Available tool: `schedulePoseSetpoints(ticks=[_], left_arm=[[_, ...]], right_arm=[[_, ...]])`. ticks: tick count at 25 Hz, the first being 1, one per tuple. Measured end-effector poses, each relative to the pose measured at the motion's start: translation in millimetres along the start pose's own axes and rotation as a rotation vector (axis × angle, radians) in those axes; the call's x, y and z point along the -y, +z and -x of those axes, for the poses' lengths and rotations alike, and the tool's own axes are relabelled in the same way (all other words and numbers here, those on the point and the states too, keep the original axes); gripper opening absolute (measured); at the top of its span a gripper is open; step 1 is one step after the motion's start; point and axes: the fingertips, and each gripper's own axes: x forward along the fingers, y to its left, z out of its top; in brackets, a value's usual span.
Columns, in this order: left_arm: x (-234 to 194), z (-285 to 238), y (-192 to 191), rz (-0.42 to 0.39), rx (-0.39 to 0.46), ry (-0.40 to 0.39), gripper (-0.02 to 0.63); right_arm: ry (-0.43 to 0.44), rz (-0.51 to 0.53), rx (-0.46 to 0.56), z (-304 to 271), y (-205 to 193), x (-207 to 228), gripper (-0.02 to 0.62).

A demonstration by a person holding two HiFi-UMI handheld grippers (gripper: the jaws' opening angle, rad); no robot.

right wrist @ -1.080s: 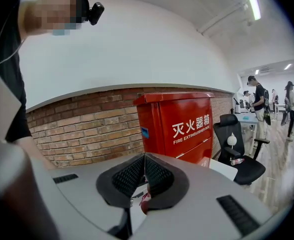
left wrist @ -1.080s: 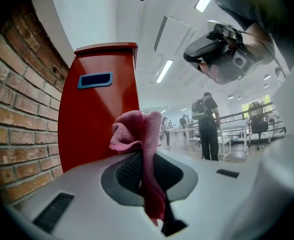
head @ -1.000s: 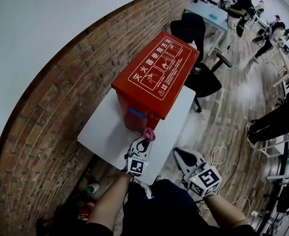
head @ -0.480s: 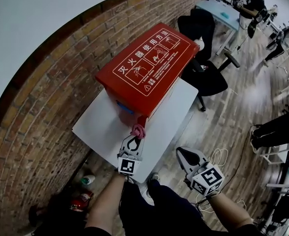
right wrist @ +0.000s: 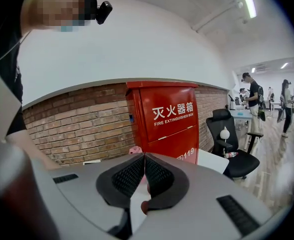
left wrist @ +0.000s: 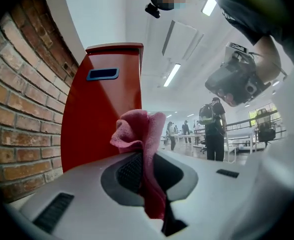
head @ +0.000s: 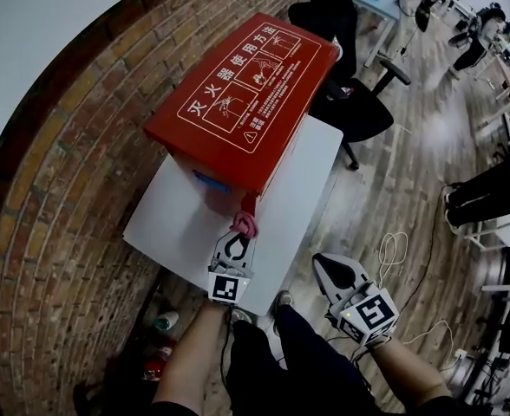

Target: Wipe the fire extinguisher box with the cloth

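Wiping is judged barely started: the pink cloth [head: 245, 224] is held at the low near corner of the fire extinguisher box [head: 238, 102], which stands on the white tabletop [head: 173, 224]. Contact can't be confirmed, and most faces are left. The left tool [head: 240, 237] is clamped on the cloth. The right tool [head: 324, 267] is closed, empty, and held apart.
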Motion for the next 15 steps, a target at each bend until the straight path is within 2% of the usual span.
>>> schedulePoseSetpoints(ticks=[6, 8, 12, 15], left_arm=[[0.4, -0.3, -23.8, 0.004, -0.023, -0.017, 0.055], [1.7, 0.9, -36.2, 0.033, -0.035, -0.013, 0.055], [2.9, 5.1, -65.1, 0.055, -0.091, -0.011, 0.055], [4.9, 4.6, -77.1, 0.060, -0.121, -0.012, 0.055]], right_arm=[[-0.042, -0.012, -0.026, 9.8, -21.0, -8.8, 0.020], [-0.053, -0.018, -0.033, 13.8, -25.9, -8.8, 0.020], [-0.066, -0.027, -0.073, 18.5, -32.2, -11.0, 0.020], [-0.066, -0.016, -0.059, 18.5, -34.0, -10.5, 0.020]])
